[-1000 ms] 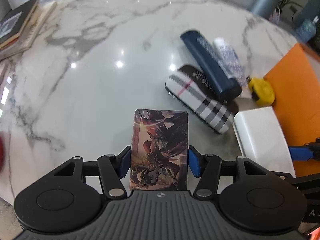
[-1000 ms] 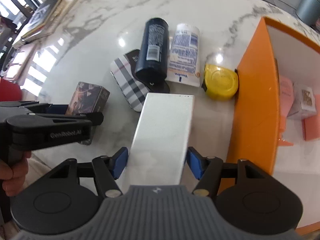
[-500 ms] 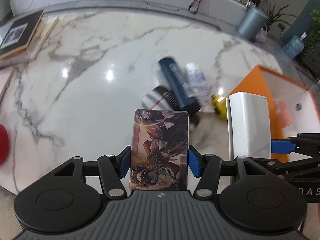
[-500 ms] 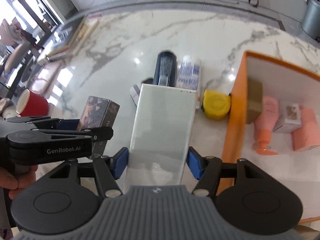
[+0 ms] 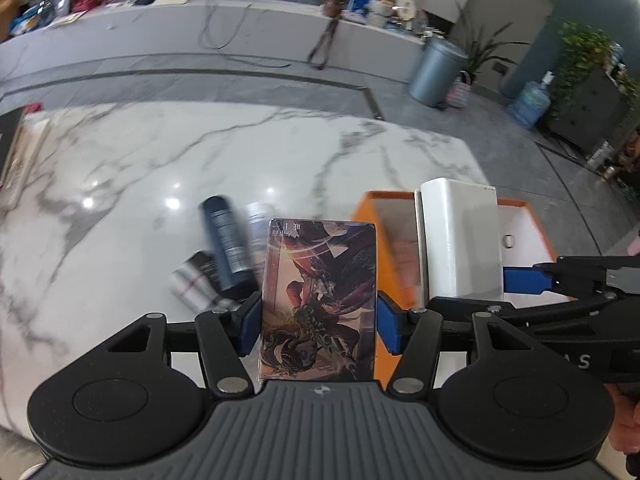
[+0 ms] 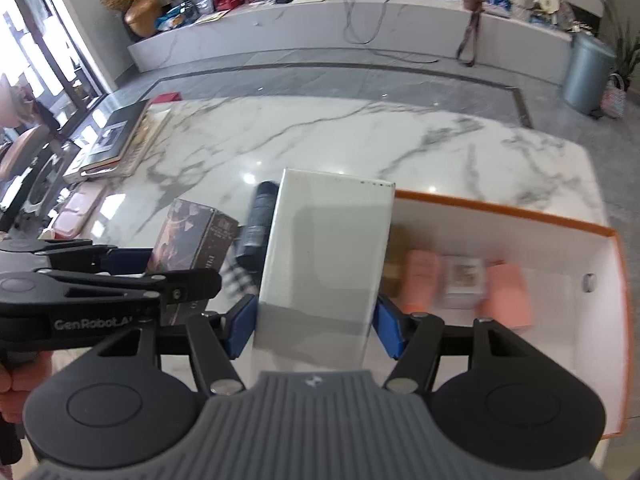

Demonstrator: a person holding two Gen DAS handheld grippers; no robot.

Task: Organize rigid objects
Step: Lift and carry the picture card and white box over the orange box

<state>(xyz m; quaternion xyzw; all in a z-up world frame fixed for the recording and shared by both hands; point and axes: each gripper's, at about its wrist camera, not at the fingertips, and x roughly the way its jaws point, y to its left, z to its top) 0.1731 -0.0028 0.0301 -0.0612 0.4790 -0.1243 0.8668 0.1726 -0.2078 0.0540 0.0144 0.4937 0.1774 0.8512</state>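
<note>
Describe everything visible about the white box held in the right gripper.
The white box is a plain, smooth, glossy rectangular carton, tall and slim, with no print visible. The right gripper clamps its lower sides between blue pads, holding it in the air, long axis pointing forward, beside the orange bin. Nothing else touches it.

The open box [image 6: 520, 216] stands at the right edge of the desk [image 6: 320, 136], with two bottles [image 6: 420, 280] and a small carton [image 6: 464, 280] lying inside. Left of the box, a bottle [image 5: 226, 240] lies across a flat case [image 5: 192, 284]. Books [image 6: 116, 140] are stacked at the left edge.
</note>
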